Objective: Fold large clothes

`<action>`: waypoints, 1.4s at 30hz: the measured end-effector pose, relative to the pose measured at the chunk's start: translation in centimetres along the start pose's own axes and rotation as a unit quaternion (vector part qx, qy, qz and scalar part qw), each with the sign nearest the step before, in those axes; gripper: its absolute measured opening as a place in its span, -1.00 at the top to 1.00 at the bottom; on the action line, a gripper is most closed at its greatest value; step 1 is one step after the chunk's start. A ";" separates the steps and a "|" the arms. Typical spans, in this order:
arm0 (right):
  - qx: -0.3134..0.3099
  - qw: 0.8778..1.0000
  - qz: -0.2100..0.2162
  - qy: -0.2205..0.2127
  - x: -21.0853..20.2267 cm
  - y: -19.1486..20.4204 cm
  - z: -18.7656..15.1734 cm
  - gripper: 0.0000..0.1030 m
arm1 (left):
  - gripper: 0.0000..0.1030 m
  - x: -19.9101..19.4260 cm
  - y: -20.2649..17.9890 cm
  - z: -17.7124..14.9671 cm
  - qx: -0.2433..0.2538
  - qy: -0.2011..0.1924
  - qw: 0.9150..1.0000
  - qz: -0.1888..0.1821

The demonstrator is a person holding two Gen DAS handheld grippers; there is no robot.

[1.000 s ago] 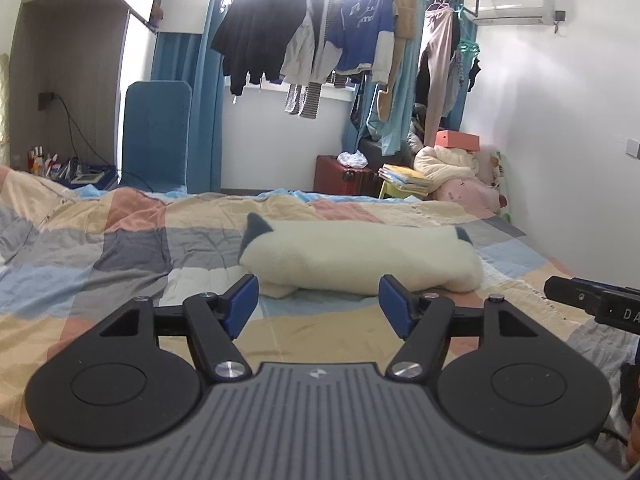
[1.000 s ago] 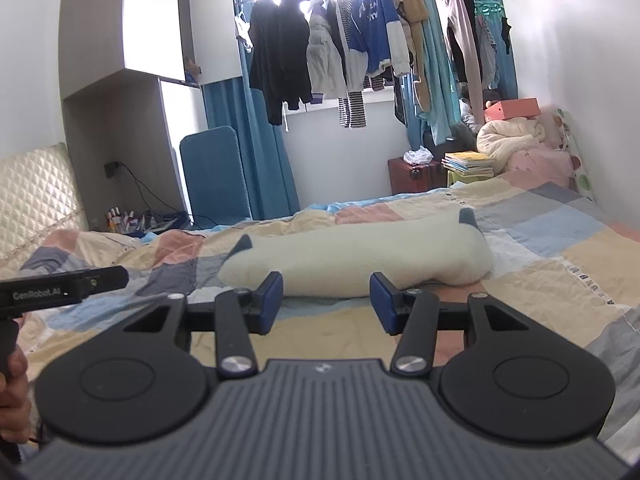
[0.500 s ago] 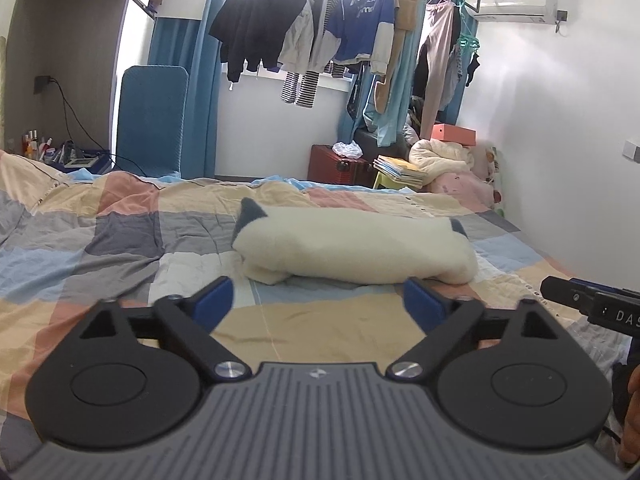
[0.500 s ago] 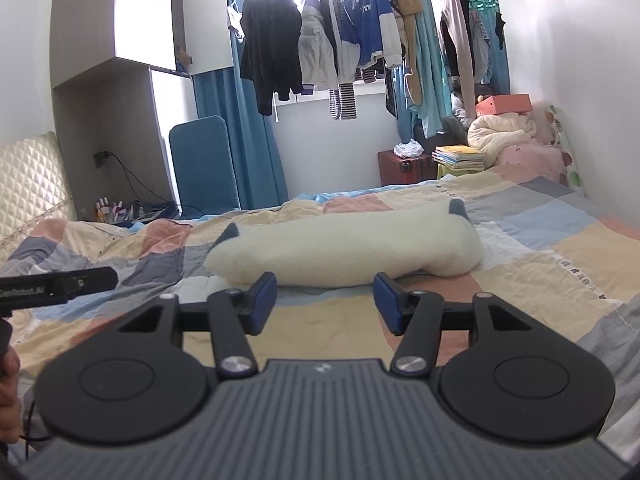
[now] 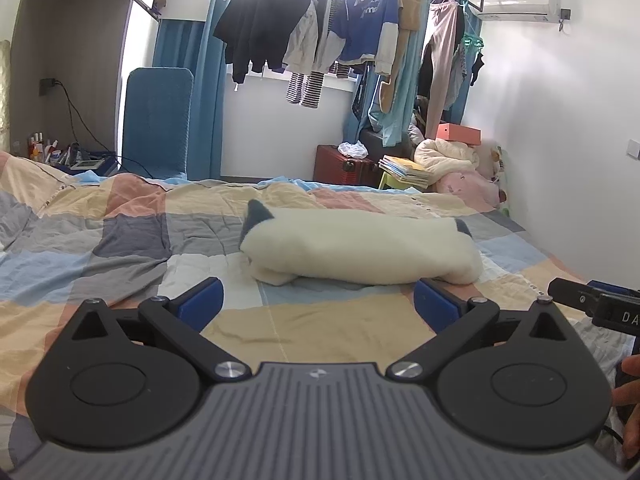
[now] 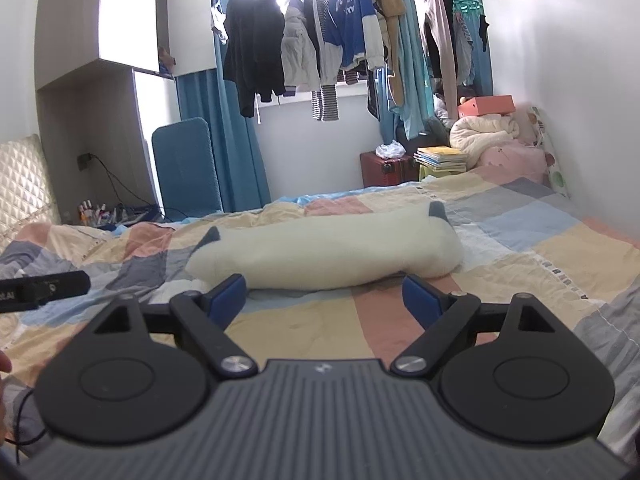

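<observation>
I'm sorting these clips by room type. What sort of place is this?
A lived-in bedroom, most likely in a home: a bed with a patchwork quilt, clothes hung on a rail across the window, and an air conditioner high on the wall.

Only "DA" reads on the right gripper (image 5: 600, 306) body.

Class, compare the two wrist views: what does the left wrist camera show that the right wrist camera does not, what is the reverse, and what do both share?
Only the left wrist view shows the whole air conditioner and the wall switch. Only the right wrist view shows the quilted headboard. Both share the folded cream garment on the patchwork bedcover, the hanging clothes, and the red suitcase. Each camera sees its own claw, left claw and right claw, opening with nothing between the jaws.
</observation>
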State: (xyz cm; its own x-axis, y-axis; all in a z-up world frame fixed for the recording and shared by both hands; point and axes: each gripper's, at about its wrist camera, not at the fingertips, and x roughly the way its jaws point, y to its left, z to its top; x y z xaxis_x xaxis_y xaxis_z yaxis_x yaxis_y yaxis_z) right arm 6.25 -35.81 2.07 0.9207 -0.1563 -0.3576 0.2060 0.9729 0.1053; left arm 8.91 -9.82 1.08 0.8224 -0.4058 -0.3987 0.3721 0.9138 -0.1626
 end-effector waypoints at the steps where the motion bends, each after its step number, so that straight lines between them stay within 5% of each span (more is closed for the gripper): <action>1: -0.003 1.000 -0.002 0.001 0.1 0.1 0.0 -0.68 | -1.00 0.0 0.0 0.0 0.001 0.000 1.000 0.002; 42: 0.002 1.000 -0.002 0.021 0.4 0.2 -1.1 -0.69 | -1.00 0.1 -1.2 -0.4 0.030 0.015 0.999 0.030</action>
State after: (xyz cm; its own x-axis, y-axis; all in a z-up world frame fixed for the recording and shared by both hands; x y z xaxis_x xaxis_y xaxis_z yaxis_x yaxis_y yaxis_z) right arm 6.24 -35.44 0.90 0.9047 -0.1536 -0.3974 0.2119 0.9714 0.1070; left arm 8.40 -10.92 0.88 0.8315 -0.3482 -0.4328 0.3475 0.9339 -0.0837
